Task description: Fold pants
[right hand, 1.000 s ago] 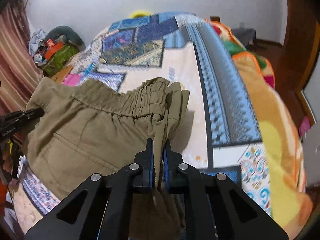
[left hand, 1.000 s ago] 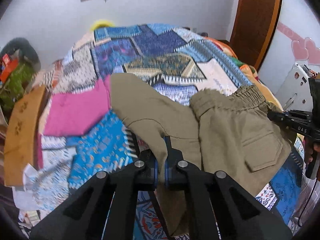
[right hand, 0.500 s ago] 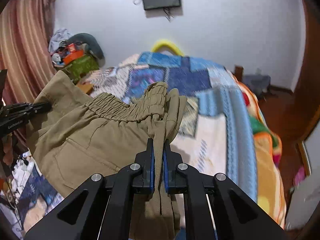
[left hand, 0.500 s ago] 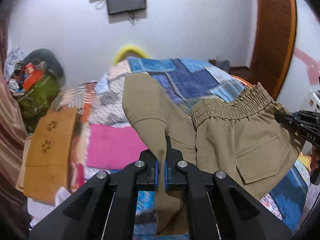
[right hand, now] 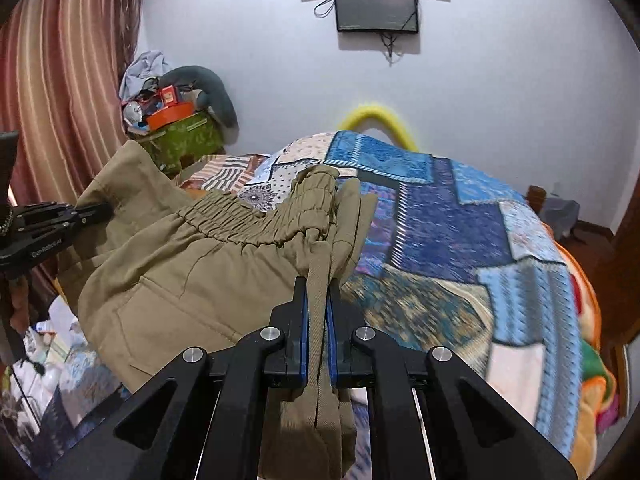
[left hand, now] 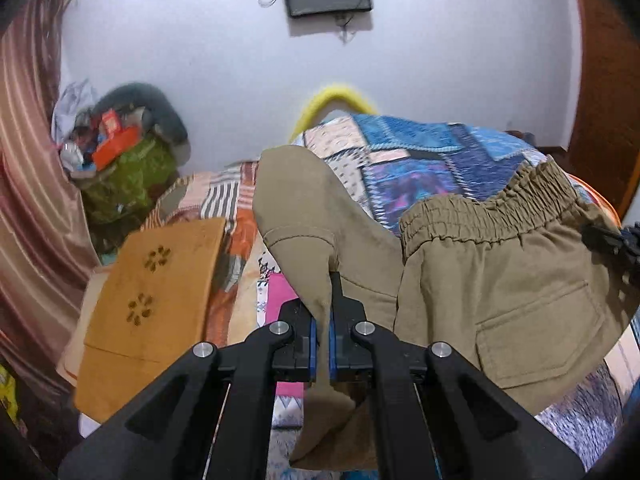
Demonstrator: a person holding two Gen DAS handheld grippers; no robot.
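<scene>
Hanging in the air above the patchwork bed, the olive pants stretch between both tools: left gripper pinched tight on a leg fold, right gripper clamped on the gathered elastic waistband, back pocket facing near.

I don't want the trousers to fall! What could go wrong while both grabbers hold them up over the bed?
1. The left gripper pinches only a thin fold of the olive-green elastic-waist pants; that fold might slip out of the jaws.
2. The right gripper clamps bunched fabric near the waistband, so the layers could land uneven.
3. The hanging cloth may drag and crease on the blue patchwork bedspread.
</scene>
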